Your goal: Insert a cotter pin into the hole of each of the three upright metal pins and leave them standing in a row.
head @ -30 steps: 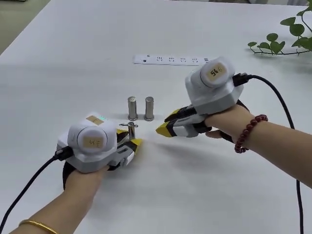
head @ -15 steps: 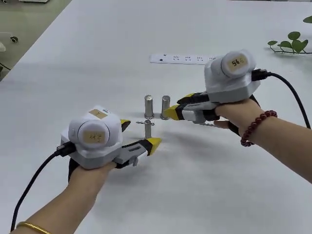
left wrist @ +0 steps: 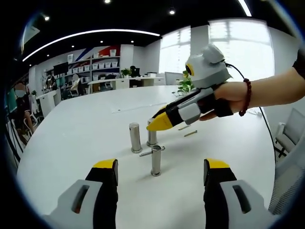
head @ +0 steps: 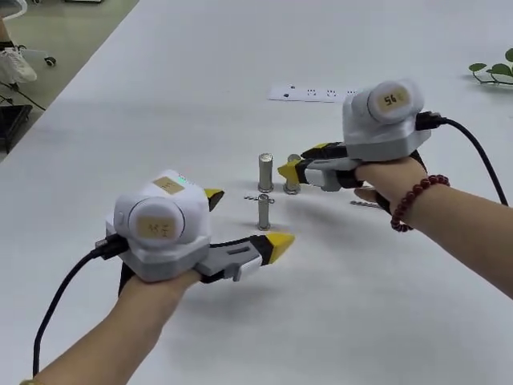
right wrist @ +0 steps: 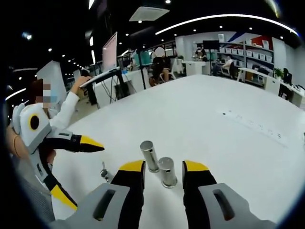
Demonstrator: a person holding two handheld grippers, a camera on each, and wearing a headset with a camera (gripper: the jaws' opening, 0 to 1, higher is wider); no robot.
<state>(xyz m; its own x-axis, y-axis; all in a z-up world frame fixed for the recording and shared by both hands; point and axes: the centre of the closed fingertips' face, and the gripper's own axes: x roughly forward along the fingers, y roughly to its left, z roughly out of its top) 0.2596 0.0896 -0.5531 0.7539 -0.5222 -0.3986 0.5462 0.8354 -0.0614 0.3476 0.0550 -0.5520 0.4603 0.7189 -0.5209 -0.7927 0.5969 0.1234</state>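
Three upright metal pins stand near the table's middle. The nearest pin [head: 263, 212] [left wrist: 156, 161] [right wrist: 103, 171] has a cotter pin [head: 258, 198] [left wrist: 152, 151] through its top. Behind it stand a bare left pin [head: 264, 171] [left wrist: 135, 137] [right wrist: 149, 155] and a bare right pin [head: 293, 175] [left wrist: 152, 138] [right wrist: 167, 171]. My left gripper [head: 245, 220] [left wrist: 160, 165] is open and empty, just short of the nearest pin. My right gripper [head: 298, 164] [right wrist: 163, 167] is open, its jaws on either side of the right back pin with a small gap each side.
Loose cotter pins [head: 365, 204] [left wrist: 190, 133] lie on the white table under my right hand. A power strip [head: 313, 94] lies farther back, and plant leaves [head: 493, 70] reach in at the far right. Cables trail from both grippers.
My left gripper has opened wide and drawn back from the pin with the cotter pin. My right gripper has moved left and forward until its jaws straddle the right back pin.
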